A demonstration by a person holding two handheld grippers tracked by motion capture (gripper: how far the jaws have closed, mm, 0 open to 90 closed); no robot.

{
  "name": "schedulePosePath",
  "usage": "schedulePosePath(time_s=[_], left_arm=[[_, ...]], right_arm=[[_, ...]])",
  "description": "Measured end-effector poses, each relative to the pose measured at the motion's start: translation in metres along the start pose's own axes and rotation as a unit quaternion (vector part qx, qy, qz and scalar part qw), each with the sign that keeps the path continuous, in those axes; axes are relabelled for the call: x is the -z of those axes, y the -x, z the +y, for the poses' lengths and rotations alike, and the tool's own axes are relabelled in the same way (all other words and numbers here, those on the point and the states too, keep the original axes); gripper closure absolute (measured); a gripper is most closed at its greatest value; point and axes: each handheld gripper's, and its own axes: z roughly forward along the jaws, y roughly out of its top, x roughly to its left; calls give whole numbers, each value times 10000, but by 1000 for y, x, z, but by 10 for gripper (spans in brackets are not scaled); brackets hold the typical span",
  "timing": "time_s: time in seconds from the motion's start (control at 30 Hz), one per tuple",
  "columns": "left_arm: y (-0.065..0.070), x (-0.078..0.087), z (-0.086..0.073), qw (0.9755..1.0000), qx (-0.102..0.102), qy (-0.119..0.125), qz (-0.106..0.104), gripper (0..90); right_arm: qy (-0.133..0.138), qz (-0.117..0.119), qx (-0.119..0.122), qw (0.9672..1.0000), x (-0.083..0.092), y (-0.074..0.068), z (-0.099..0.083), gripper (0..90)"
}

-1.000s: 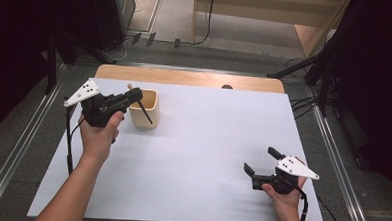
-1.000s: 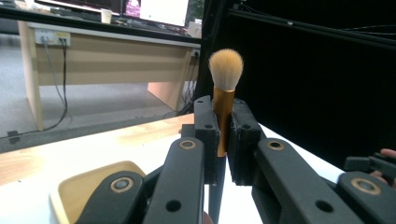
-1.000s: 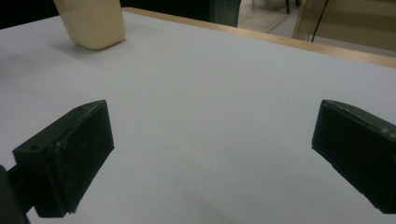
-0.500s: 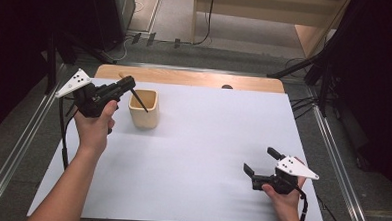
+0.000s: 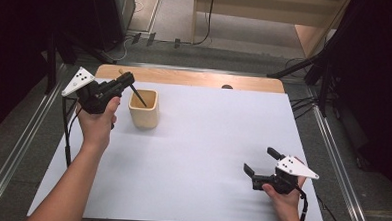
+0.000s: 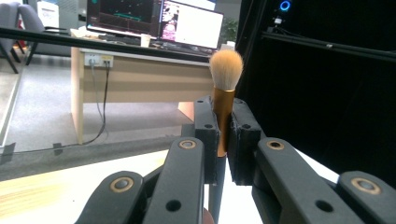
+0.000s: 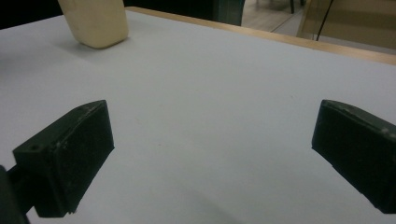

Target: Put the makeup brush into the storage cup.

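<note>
We see a brush clamped between the jaws of the left gripper, bristles up past the jaw tips, its dark handle slanting down into the cream cup near the table's far left. The cup stands on the white table. The right gripper rests low at the near right, jaws wide apart, well away from the cup.

High view overlooks the table; right gripper view skims it, perhaps sharing the cup.
</note>
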Motion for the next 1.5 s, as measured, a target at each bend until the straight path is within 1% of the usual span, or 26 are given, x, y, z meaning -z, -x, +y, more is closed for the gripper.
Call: schedulePosePath(time_s=[0.03, 0.23, 0.3, 0.37, 0.47, 0.5, 0.6, 0.7, 0.9, 0.93, 1.0, 1.03, 1.07, 1.1, 1.13, 1.2, 1.23, 1.27, 1.3, 1.33, 1.37, 1.4, 1.43, 1.5], left_arm=[[-1, -2, -2, 10000, -33, -23, 60, 848], [-3, -9, -13, 9997, -45, -115, 230, 847], [-3, -10, -14, 9996, -56, -136, 250, 847], [-3, -13, -19, 9993, -111, -181, 296, 847], [-4, -15, -23, 9991, -118, -230, 324, 847], [-5, -16, -28, 9989, -92, -285, 361, 847], [-9, -17, -35, 9985, -56, -392, 391, 847], [-12, -18, -41, 9981, -32, -436, 423, 847], [-17, -20, -52, 9967, -8, -625, 510, 846], [-17, -20, -52, 9967, -8, -625, 510, 846], [-17, -21, -56, 9958, -20, -750, 527, 846], [-17, -21, -58, 9951, -52, -806, 572, 845], [-17, -21, -58, 9951, -52, -806, 572, 844], [-18, -21, -60, 9951, -32, -761, 630, 844], [-18, -20, -61, 9948, -40, -808, 624, 843], [-18, -20, -62, 9945, -57, -818, 652, 835], [-18, -20, -63, 9941, -74, -853, 665, 791], [-18, -18, -64, 9945, 12, -839, 632, 676], [-18, -18, -64, 9945, 12, -839, 632, 555], [-17, -17, -64, 9944, 33, -841, 642, 555], [-17, -16, -64, 9944, 38, -849, 625, 426], [-16, -14, -63, 9943, 49, -857, 636, 337], [-15, -10, -62, 9945, 16, -839, 631, 176], [-15, -8, -61, 9947, -17, -839, 591, 95]], right_arm=[[-4, -3, -2, 10000, 0, 0, 0, 0], [-23, -19, -30, 10000, 0, 1, -1, 0], [-27, -14, -27, 10000, 0, 1, -1, 0], [-42, -13, -21, 10000, -1, 1, -1, 0], [-44, -8, -16, 10000, -1, 1, -1, 0], [-50, -15, -17, 10000, -1, 1, -1, 0], [-57, -16, -29, 10000, -1, 2, -2, 0], [-61, -12, -31, 10000, -2, 1, -2, 0], [-74, -14, -22, 10000, -3, 1, -2, 0], [-74, -14, -22, 10000, -3, 1, -2, 0], [-89, -12, -27, 10000, -3, 1, -2, 0], [-91, -14, -24, 10000, -3, 1, -2, 0], [-100, -14, -28, 9999, -3, 1, -2, 0], [-105, -18, -32, 9999, -3, 1, -2, 0], [-110, -24, -35, 9999, -3, 1, -3, 0], [-115, -31, -33, 9999, -3, 1, -3, 0], [-115, -32, -31, 9999, -3, 1, -3, 0], [-113, -30, -31, 9999, -3, 1, -3, 0], [-113, -30, -31, 9999, -3, 1, -3, 0], [-107, -30, -42, 9999, -3, 1, -2, 0], [-95, -31, -33, 9999, -3, 1, -2, 0], [-99, -31, -35, 9999, -3, 1, -2, 0], [-109, -25, -35, 9999, -3, 1, -3, 0], [-106, -31, -26, 9999, -3, 1, -2, 0]])
